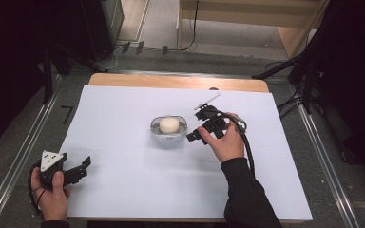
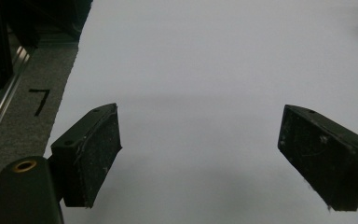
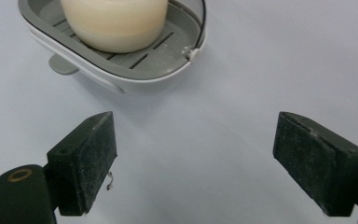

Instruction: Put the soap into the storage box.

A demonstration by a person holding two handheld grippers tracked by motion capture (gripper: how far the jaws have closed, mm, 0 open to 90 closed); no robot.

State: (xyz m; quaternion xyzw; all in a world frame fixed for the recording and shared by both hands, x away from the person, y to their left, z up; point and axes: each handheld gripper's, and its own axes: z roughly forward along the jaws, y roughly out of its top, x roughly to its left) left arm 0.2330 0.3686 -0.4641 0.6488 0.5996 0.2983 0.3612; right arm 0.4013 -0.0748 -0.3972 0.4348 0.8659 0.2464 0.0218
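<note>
While in dish (image 1: 156, 131), soap (image 1: 168, 125).

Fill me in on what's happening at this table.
A person holds a two-jaw gripper in each hand over a white sheet. The right gripper sits open and empty beside a grey oval soap dish holding a cream round soap bar. The left gripper rests open near the sheet's edge.

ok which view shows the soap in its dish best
The right gripper view: the soap sits close up on the slatted grey dish, though its top is cropped. The high view shows the whole soap, small, mid-table. The left gripper view faces bare white table.
</note>
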